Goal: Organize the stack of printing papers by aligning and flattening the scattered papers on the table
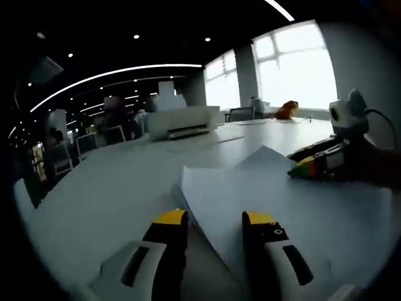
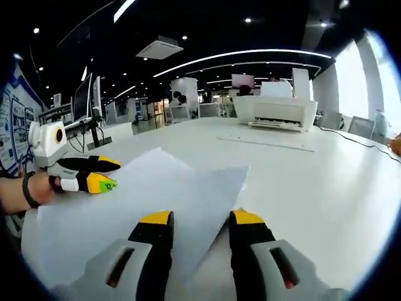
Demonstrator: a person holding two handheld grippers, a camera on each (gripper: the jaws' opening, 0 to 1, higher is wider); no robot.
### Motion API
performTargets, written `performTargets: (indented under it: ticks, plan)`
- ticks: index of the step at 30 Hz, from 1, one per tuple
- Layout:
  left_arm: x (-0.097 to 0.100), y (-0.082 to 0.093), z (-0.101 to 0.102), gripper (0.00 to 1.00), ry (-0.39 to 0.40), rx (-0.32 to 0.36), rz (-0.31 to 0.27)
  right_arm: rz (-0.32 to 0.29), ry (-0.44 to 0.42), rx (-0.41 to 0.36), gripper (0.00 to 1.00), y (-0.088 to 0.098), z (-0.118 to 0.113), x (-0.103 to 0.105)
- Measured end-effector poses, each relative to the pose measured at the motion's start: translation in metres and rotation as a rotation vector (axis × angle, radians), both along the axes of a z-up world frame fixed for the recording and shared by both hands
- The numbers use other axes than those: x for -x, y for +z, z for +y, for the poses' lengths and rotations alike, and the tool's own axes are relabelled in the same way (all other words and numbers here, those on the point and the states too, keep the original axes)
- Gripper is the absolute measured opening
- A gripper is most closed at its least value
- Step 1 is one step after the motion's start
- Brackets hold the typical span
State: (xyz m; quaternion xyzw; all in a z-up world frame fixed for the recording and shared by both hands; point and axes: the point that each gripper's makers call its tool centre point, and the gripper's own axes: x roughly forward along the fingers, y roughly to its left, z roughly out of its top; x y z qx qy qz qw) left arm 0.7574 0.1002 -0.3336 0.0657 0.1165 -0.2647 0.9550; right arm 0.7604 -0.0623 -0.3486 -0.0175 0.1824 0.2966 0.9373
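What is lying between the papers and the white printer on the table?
Only bare table; the right gripper view shows nothing between papers and printer.

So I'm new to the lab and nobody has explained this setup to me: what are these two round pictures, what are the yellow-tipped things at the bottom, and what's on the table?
There is no robot here. A person holds a two-jaw hand gripper in each hand, and a fisheye camera rides on each one, which is why both pictures are round.

The left gripper view looks out along the left gripper, whose yellow-tipped jaws stand apart. The right gripper reaches in from the right side of that view.

The right gripper view looks along the right gripper, also with its jaws apart, and the left gripper comes in from the left, with the person's hand behind it.

On the white table lie loose sheets of printing paper, fanned out of line rather than squared up. Further back stands a white printer. Neither gripper seems to be holding anything.
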Motion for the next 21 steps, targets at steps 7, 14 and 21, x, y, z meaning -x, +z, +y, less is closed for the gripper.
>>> performTargets:
  ticks: [7, 14, 21]
  plan:
    - [0.001, 0.002, -0.001, 0.45, -0.004, 0.023, 0.002, 0.025, 0.003, -0.064, 0.45, 0.003, 0.005, 0.005]
    - [0.007, 0.008, 0.006, 0.61, -0.017, 0.102, 0.033, 0.081, 0.022, -0.217, 0.6, 0.014, -0.001, 0.013]
    - [0.007, 0.018, 0.014, 0.7, -0.017, 0.17, 0.022, 0.082, 0.036, -0.263, 0.82, 0.02, -0.003, 0.021]
